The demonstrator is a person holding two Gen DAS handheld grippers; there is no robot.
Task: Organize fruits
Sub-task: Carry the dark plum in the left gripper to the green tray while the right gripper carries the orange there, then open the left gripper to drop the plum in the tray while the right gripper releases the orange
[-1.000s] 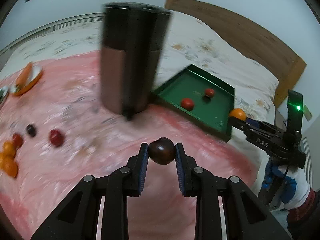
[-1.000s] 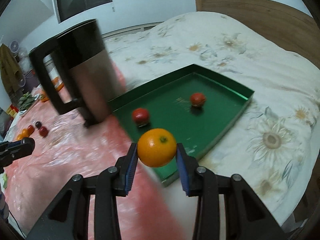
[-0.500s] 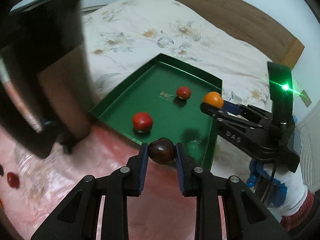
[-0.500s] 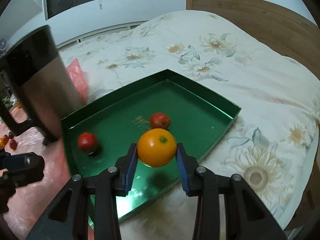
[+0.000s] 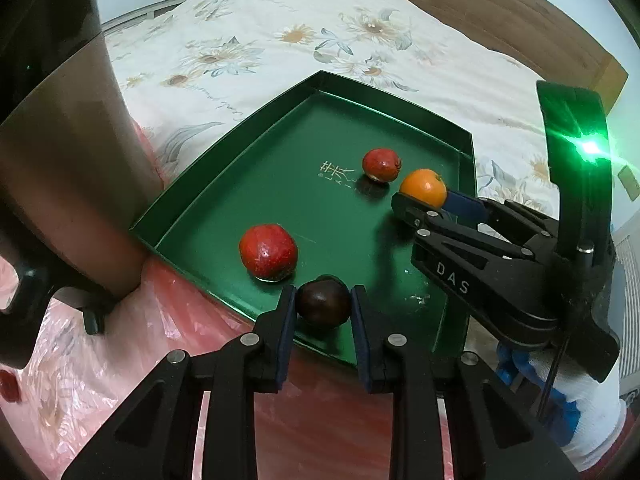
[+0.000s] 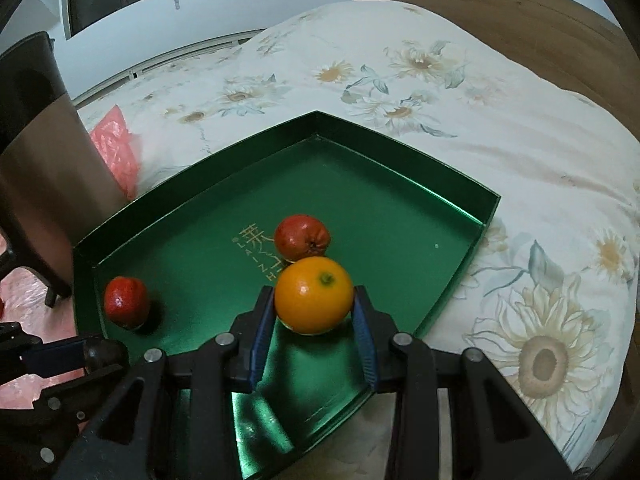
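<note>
Dark, nearly black, the small fruit (image 5: 323, 306) we carry sits pinched between the left gripper's (image 5: 323, 312) jaws, over the near rim of the green tray (image 5: 248, 168); the orange (image 6: 314, 294) is clamped in the right gripper's (image 6: 314, 308) jaws farther in, over the tray's floor near its right side. To do this well we would lower each fruit until it rests on the tray before letting go, since round fruit dropped on a smooth floor will likely roll. The dark fruit should go a little farther in, past the rim. A red fruit (image 5: 268, 252) lies just left of it and another red fruit (image 6: 303, 237) just beyond the orange, so we set down beside them, not on them. Open floor lies at the tray's far corner. A tall dark kettle (image 5: 52, 152) stands close against the tray's left edge, leaving little room there. Around the tray is the flowered bed (image 6: 440, 92).
</note>
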